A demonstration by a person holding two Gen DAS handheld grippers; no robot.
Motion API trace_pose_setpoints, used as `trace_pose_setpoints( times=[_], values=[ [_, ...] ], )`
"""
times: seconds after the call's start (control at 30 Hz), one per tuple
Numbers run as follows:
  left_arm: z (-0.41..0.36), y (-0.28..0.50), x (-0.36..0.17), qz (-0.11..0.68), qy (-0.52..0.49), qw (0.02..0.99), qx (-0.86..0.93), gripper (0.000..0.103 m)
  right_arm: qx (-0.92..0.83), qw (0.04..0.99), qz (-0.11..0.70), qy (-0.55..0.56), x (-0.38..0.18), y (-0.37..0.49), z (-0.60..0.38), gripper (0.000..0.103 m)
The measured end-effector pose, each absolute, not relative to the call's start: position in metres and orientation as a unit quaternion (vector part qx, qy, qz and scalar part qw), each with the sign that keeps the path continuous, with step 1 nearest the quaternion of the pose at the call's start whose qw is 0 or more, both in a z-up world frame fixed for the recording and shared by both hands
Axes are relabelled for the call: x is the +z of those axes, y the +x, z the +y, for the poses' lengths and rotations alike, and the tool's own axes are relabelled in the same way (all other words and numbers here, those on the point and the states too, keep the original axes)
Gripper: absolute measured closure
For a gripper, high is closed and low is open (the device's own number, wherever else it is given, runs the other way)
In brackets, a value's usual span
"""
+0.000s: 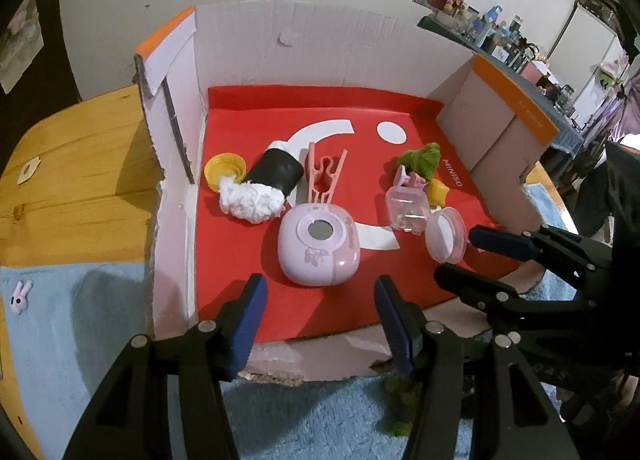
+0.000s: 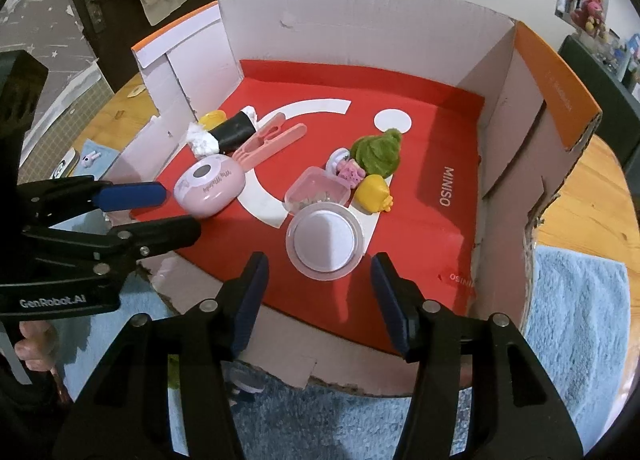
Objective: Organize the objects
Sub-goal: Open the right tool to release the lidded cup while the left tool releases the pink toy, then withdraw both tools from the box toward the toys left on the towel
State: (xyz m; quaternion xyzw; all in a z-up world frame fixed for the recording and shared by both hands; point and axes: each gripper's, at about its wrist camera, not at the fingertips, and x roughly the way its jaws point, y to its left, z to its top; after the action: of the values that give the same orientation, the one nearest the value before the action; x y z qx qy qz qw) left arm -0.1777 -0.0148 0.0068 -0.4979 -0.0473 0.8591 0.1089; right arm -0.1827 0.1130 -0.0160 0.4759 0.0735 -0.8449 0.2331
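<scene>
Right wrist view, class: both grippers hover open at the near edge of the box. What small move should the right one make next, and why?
Probably ease the right gripper forward and down over the round clear jar. It lies directly ahead of the open, empty jaws, nearest the cardboard box's front edge, and looks narrow enough to fit between them. The left gripper faces the pink case instead.
</scene>
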Motion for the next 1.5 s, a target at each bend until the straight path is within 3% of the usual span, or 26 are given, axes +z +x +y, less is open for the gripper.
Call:
trace_pose_setpoints(
  times=[0.43, 0.6, 0.7, 1.0, 1.1, 1.23, 1.5],
  values=[
    [-0.013, -0.165, 0.010, -0.049, -0.495, 0.112, 0.860, 0.045, -0.845, 0.228, 0.086, 0.476, -0.013, -0.179, 0.119, 0.051],
    [-0.011, -0.161, 0.020, -0.056, -0.480, 0.120, 0.867, 0.045, -0.850, 0.231, 0.079, 0.466, -0.005, -0.174, 0.120, 0.040],
    [-0.009, -0.157, 0.025, -0.052, -0.473, 0.121, 0.871, 0.039, -0.854, 0.229, 0.085, 0.459, -0.001, -0.168, 0.119, 0.040],
    [-0.010, -0.143, 0.032, -0.051, -0.458, 0.122, 0.879, 0.038, -0.864, 0.224, 0.079, 0.444, 0.010, -0.151, 0.123, 0.039],
    [-0.010, -0.138, 0.033, -0.050, -0.455, 0.121, 0.881, 0.038, -0.868, 0.223, 0.078, 0.437, 0.014, -0.144, 0.125, 0.029],
    [-0.011, -0.130, 0.035, -0.046, -0.448, 0.117, 0.885, 0.032, -0.872, 0.223, 0.075, 0.429, 0.019, -0.134, 0.126, 0.028],
    [-0.010, -0.114, 0.037, -0.045, -0.441, 0.121, 0.888, 0.031, -0.881, 0.217, 0.075, 0.413, 0.027, -0.113, 0.128, 0.028]
  ],
)
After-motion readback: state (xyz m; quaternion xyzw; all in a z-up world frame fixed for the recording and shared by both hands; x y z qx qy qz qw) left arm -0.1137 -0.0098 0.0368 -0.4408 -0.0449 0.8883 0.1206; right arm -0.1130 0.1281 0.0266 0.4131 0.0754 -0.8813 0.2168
